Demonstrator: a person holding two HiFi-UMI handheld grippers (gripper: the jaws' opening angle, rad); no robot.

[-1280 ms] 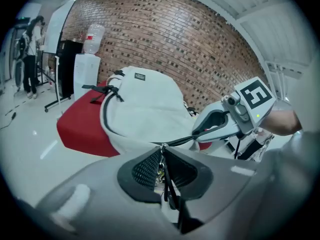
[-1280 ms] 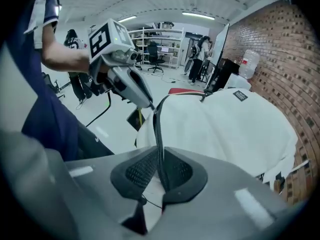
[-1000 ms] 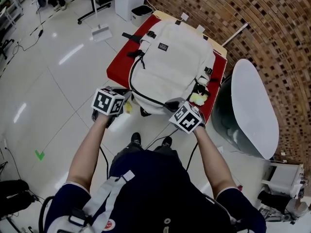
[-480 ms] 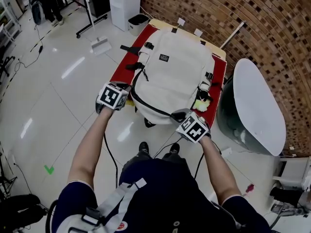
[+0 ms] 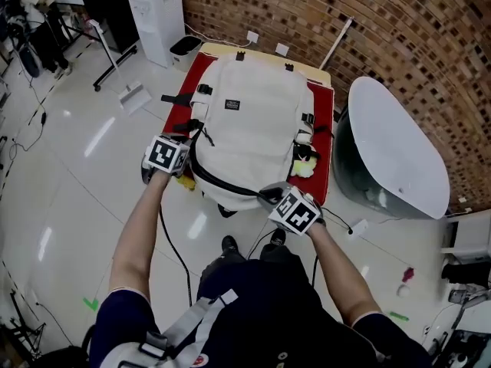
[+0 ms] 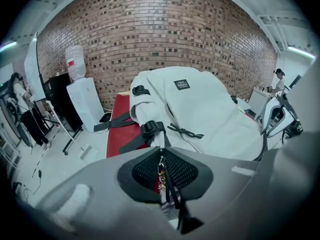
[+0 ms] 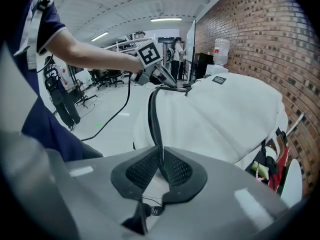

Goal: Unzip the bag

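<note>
Left tongs (image 6: pixel 161 154) crept up backpack (image 5: pixel 253 136), clamping zip pull (image 6: pixel 162 184) | right tongs (image 7: pixel 161 165) pinch zipper (image 7: pixel 154 119) | label (image 5: pixel 232 104) print looks illegible

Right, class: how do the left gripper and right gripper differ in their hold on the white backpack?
The left gripper pinches a zip pull; the right gripper pinches the black zip band. Left gripper sits at the backpack's side, right gripper at its near corner. Both are shut.
</note>
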